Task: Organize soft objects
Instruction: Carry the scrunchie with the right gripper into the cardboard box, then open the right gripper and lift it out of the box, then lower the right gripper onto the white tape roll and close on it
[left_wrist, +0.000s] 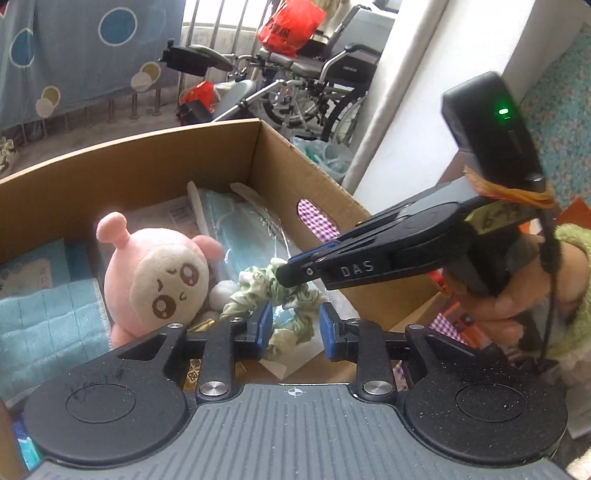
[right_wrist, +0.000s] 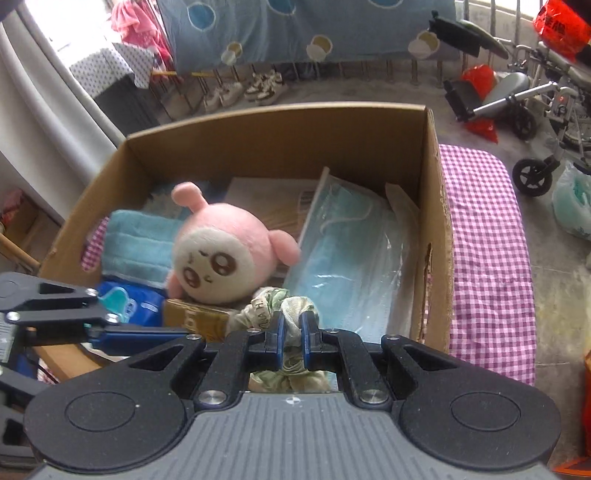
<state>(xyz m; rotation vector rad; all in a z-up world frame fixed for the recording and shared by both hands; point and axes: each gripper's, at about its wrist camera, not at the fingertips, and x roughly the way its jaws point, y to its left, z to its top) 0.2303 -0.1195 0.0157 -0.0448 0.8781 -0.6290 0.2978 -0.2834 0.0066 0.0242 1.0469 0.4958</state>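
While the left gripper (left_wrist: 295, 328) jaws hang apart, the right gripper (right_wrist: 291, 332) jaws clench the green scrunchie (right_wrist: 291, 306).

The right gripper (right_wrist: 291, 341) hangs over the near edge of a cardboard box (right_wrist: 277, 129), its jaws pinched on a pale green scrunchie (right_wrist: 291, 306) that bunches up between and just beyond the blue pads (right_wrist: 277, 339). Just past the jaws and to their left lies a pink plush toy (right_wrist: 221, 251), face up, with a folded blue towel (right_wrist: 140, 236) further left. Ahead and to the right lies a clear pack of blue face masks (right_wrist: 354, 251). The left gripper (right_wrist: 110, 325) reaches in from the left edge, beside the jaws.
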